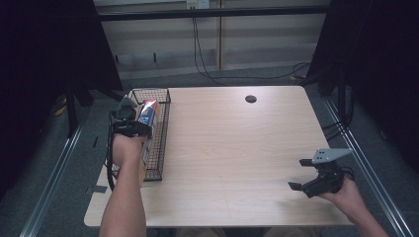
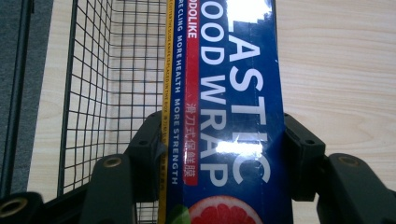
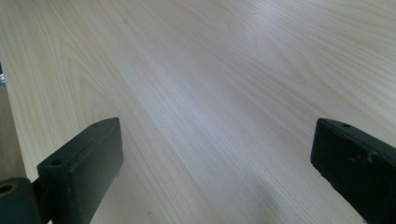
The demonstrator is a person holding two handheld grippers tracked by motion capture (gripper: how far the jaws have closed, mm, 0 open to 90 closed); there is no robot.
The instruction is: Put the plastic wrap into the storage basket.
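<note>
Plastic-wrap box (image 2: pixel 229 116), long, glossy blue with white lettering, red stripe and grapefruit picture, sits clamped in the left hand-held gripper (image 2: pixel 224 149) above a wire basket (image 2: pixel 107 70); right hand-held gripper (image 3: pixel 215 163) stands apart.

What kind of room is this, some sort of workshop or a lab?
Probably a lab set up for recording. A bare wooden table stands between dark curtains, cables run along the back wall, and a person holds a handheld tool gripping a plastic wrap box over a wire basket.
</note>
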